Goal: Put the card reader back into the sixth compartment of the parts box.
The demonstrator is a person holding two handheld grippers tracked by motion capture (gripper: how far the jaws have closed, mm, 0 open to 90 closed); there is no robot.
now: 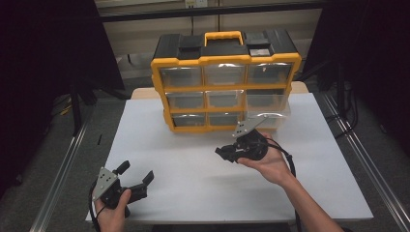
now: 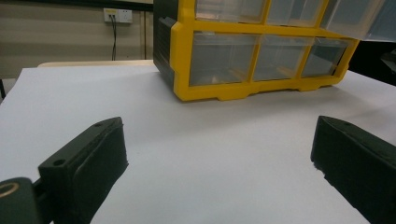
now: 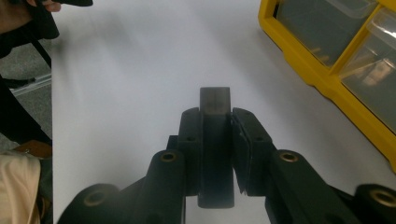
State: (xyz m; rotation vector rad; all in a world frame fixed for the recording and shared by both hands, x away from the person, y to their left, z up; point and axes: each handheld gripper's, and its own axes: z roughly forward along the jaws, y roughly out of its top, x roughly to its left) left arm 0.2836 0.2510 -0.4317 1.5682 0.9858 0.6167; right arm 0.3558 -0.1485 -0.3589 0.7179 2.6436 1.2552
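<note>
A yellow and black organizer [image 1: 203,87] with clear drawers stands at the far side of the white table [image 1: 193,159]. On its right side a clear drawer [image 1: 268,115] sticks out. My right gripper [image 1: 223,153] hovers in front of the organizer, pointing left. In the right gripper view it [image 3: 215,121] is shut on a small dark rectangular block [image 3: 215,99] that pokes out past the pads. My left gripper [image 1: 136,172] rests near the table's front left corner. In the left gripper view its jaws [image 2: 219,154] stand wide apart with only bare table between them.
The organizer's yellow frame [image 2: 182,60] is ahead of the left gripper, with the pulled-out drawer [image 2: 355,18] at the upper right. Metal rails [image 1: 63,169] run along both table sides. Dark curtains hang around the workspace.
</note>
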